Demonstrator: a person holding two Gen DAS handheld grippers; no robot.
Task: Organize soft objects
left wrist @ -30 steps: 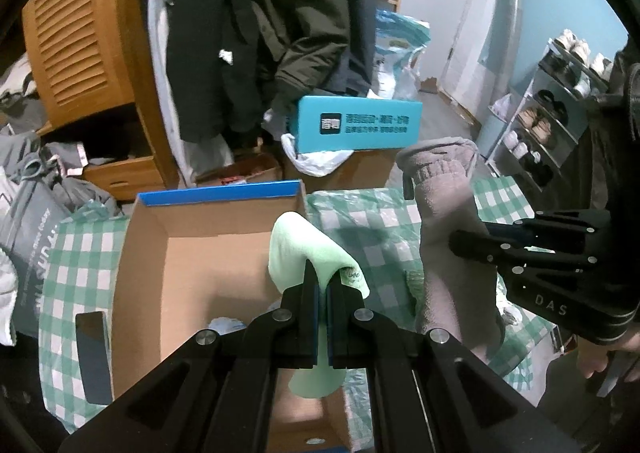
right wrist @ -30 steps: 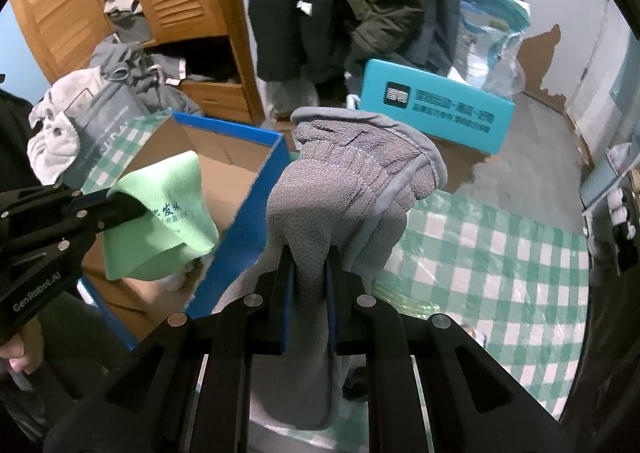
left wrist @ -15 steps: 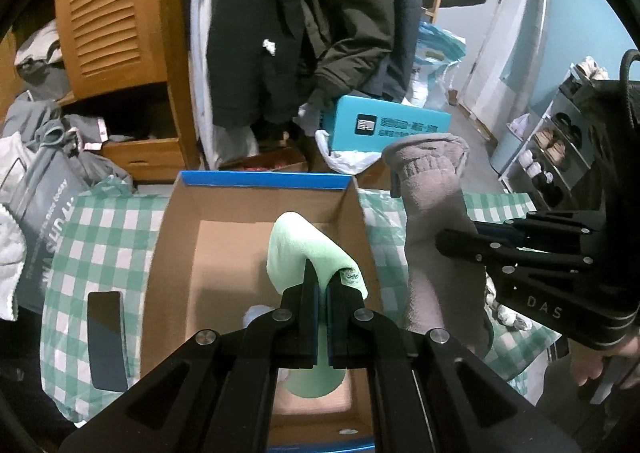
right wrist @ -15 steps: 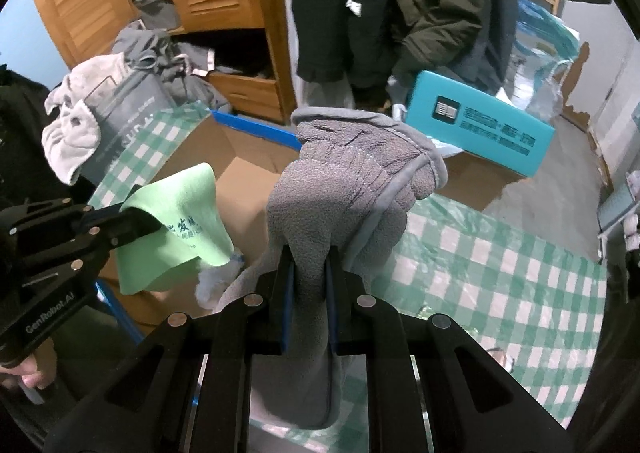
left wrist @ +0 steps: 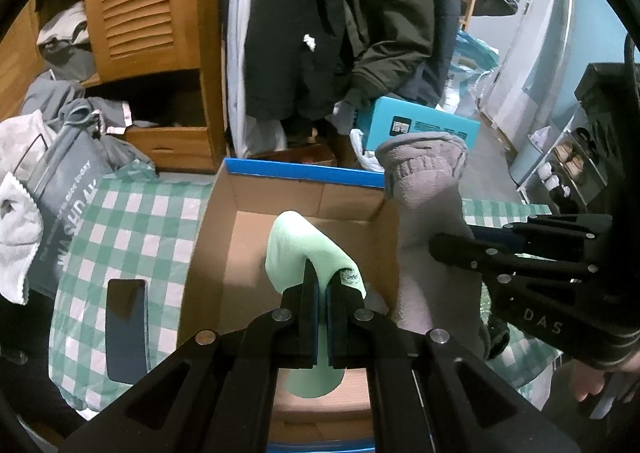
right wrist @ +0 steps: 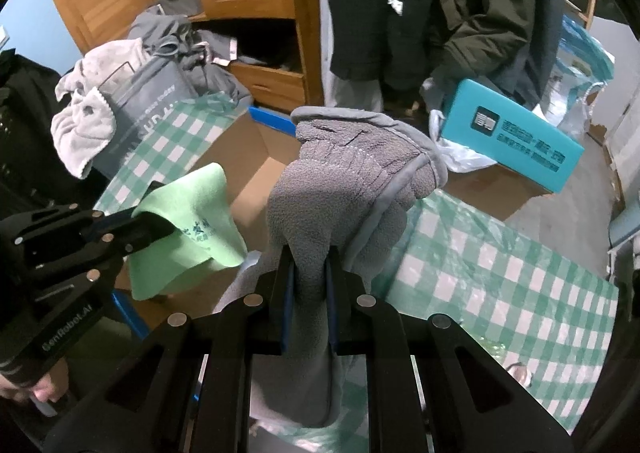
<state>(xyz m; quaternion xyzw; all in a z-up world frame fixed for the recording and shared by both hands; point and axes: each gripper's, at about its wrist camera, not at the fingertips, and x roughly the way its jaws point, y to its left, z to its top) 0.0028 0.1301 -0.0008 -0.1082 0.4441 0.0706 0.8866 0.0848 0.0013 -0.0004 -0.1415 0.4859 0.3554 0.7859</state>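
My left gripper (left wrist: 322, 285) is shut on a light green cloth (left wrist: 304, 249) and holds it above the inside of an open cardboard box (left wrist: 256, 225) with a blue rim. My right gripper (right wrist: 310, 269) is shut on a grey fleece glove (right wrist: 344, 181) and holds it upright over the box's right wall. In the left wrist view the glove (left wrist: 428, 205) and right gripper (left wrist: 448, 247) are at the right. In the right wrist view the green cloth (right wrist: 188, 229) and left gripper (right wrist: 160, 227) are at the left, over the box (right wrist: 244, 149).
The box stands on a table with a green-and-white checked cloth (left wrist: 132, 221). A dark flat object (left wrist: 126, 329) lies left of the box. A grey bag (left wrist: 64, 209) and towel sit at the far left. A teal box (right wrist: 516, 145), coats and a wooden cupboard (left wrist: 148, 13) stand behind.
Both grippers have shifted left with their loads. The green cloth now hangs over the middle of the box, and the glove has come over the box's right wall.
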